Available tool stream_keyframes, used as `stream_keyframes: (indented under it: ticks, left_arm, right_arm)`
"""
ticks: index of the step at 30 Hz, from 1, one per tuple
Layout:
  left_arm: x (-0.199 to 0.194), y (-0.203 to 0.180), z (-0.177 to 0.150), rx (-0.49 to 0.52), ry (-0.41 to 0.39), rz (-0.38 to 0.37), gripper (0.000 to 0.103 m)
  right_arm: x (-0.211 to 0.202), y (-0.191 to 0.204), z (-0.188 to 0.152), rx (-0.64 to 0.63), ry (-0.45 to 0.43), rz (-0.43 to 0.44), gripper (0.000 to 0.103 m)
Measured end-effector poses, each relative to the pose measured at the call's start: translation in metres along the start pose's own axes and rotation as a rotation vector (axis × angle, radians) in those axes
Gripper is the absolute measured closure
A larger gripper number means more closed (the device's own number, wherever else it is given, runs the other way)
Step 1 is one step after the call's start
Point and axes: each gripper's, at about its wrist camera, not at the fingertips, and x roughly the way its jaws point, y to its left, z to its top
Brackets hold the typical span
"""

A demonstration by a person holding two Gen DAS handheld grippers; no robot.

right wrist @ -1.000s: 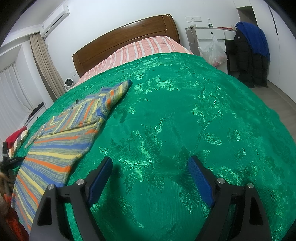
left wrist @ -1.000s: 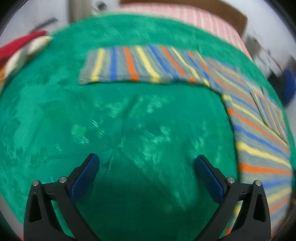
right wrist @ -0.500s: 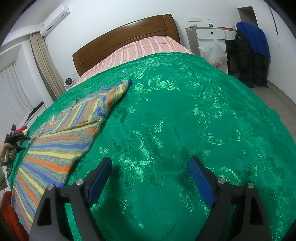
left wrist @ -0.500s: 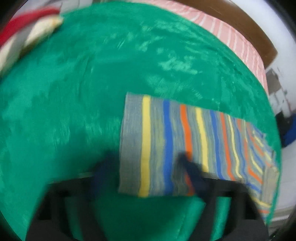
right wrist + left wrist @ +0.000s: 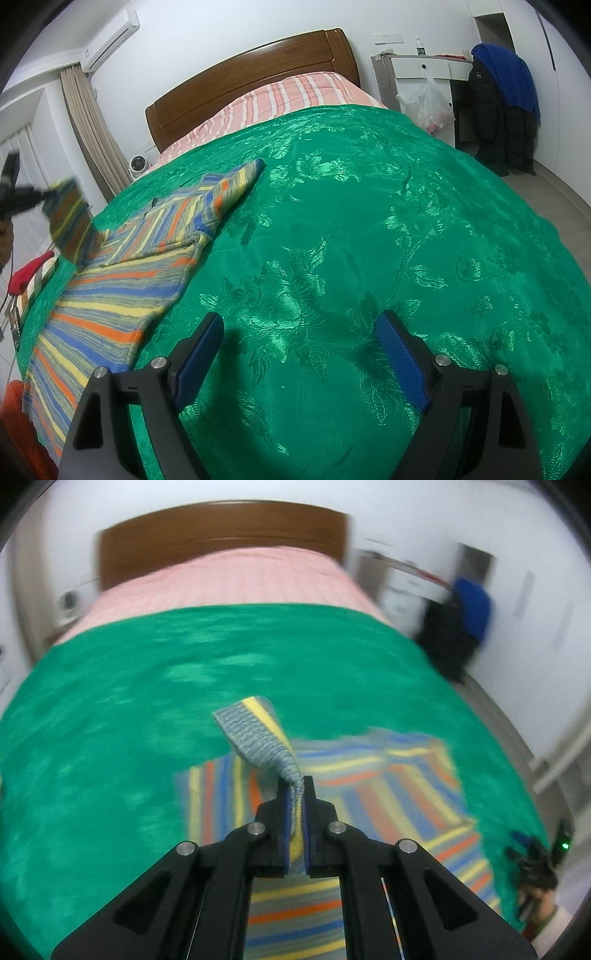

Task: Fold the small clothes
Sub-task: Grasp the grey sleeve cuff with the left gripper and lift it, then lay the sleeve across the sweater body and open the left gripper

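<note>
So, left gripper (image 5: 294, 797) jaws are pinched tight on the cuff end of a sleeve (image 5: 258, 738) of the striped knit sweater (image 5: 388, 786), centre-bottom of the left wrist frame; the grey ribbed cuff w/ a yellow band flops up past the fingertips. Right gripper (image 5: 299, 354) jaws are wide apart, holding nothing, low over bare green bedspread (image 5: 369, 221) in the lower middle of its frame.

Outward from there: rest of the sweater lies flat on the bedspread, lower centre-right in the left view, left side in the right view, w/ the other sleeve (image 5: 236, 181) pointing toward upper centre. The lifted sleeve is a blur at the far left edge there. Pink striped sheet (image 5: 280, 96) and wooden headboard (image 5: 251, 70) sit at the top.

Handling, as a guess: soft, light, limp knit, drapes and bunches in the pinch, not fragile, prob. grips ok but may slide on the shiny cover. Best holds look like cuffs, shoulder seams, hem corners; pinching mid-fabric would likely just ruck it up
</note>
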Motion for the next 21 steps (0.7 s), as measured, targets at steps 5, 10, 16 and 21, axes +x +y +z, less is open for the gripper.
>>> stream_keyframes:
  ticks: [5,10,16,21]
  left_arm:
    - [0.081,-0.071,-0.025,0.093,0.175,-0.022,0.021]
    - [0.077,-0.036,-0.036,0.025,0.143,-0.037,0.02]
    - [0.07,0.072,-0.042,-0.187,0.166,0.112,0.012]
    - [0.109,0.093,-0.078,-0.281,0.319,-0.014,0.091]
  right_arm:
    - [0.0,0.0,0.0,0.0,0.0,0.001,0.019]
    - [0.0,0.0,0.0,0.001,-0.002,0.003,0.019]
    - [-0.002,-0.001,-0.002,0.001,-0.01,0.006,0.019]
    - [-0.002,0.0,-0.001,-0.001,-0.006,0.002,0.019]
